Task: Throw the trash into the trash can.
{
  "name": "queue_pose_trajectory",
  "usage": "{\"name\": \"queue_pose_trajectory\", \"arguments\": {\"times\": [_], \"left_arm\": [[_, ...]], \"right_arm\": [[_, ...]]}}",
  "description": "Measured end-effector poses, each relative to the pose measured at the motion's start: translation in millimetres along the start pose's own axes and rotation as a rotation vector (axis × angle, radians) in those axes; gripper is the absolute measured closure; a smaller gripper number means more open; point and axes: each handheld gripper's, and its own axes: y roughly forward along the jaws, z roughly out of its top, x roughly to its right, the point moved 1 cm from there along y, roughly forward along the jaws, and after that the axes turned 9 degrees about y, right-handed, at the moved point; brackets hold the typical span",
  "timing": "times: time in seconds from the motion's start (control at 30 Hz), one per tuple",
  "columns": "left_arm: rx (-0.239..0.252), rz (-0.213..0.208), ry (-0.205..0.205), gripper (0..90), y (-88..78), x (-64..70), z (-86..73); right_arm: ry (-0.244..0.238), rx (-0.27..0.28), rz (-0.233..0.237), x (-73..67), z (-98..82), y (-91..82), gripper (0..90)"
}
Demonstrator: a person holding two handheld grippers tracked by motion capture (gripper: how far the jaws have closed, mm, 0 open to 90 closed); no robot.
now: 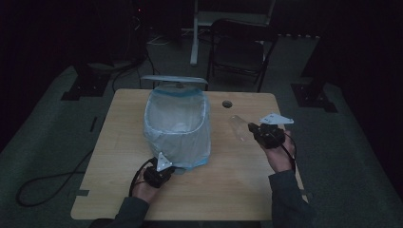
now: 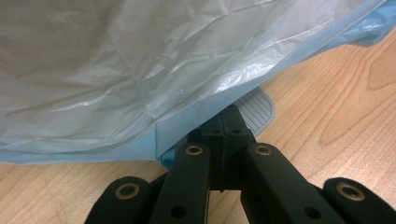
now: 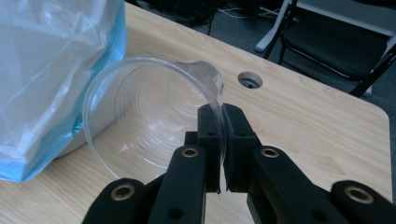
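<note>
Small white bin lined with a pale blue plastic bag (image 1: 177, 124) stood at centre frame on the light wooden table (image 1: 119, 142), left gripper (image 1: 164, 172) clamped on its grey ribbed pedal (image 2: 256, 105) at lower centre, right gripper (image 1: 255, 133) at right pinched the rim of a clear plastic cup (image 3: 149, 116), held tilted beside the bin.

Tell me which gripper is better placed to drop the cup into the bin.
Right. The right gripper already grips the cup by its rim, beside the bin. The left gripper is shut down at the pedal.
</note>
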Motion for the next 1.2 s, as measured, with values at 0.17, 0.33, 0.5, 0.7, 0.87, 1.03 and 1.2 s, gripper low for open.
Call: {"name": "queue_pose_trajectory", "arguments": {"times": [0.17,0.33,0.5,0.7,0.87,1.03,1.2], "left_arm": [[-0.003,0.000,0.003,90.0,-0.1,-0.2,0.0],[-0.004,0.000,0.003,90.0,-0.2,-0.1,0.0],[-0.004,0.000,0.004,90.0,-0.2,-0.1,0.0],[-0.003,0.001,0.006,90.0,-0.2,0.1,0.0],[-0.006,0.002,0.008,90.0,-0.4,0.3,0.1],[-0.003,0.002,0.007,90.0,-0.2,0.3,-0.1],[-0.003,0.001,0.007,90.0,-0.2,0.2,-0.2]], "right_arm": [[-0.011,0.014,0.010,-2.4,4.1,-4.1,87.0],[-0.012,0.019,0.013,-3.4,7.7,-6.8,87.0],[-0.020,0.024,0.016,-4.5,10.7,-9.0,87.0],[-0.025,0.033,0.024,-6.2,15.1,-12.2,87.0],[-0.026,0.041,0.028,-6.6,18.4,-14.6,87.0],[-0.029,0.045,0.034,-7.1,21.0,-16.6,87.1],[-0.033,0.052,0.040,-8.8,24.5,-19.1,87.1]]}}
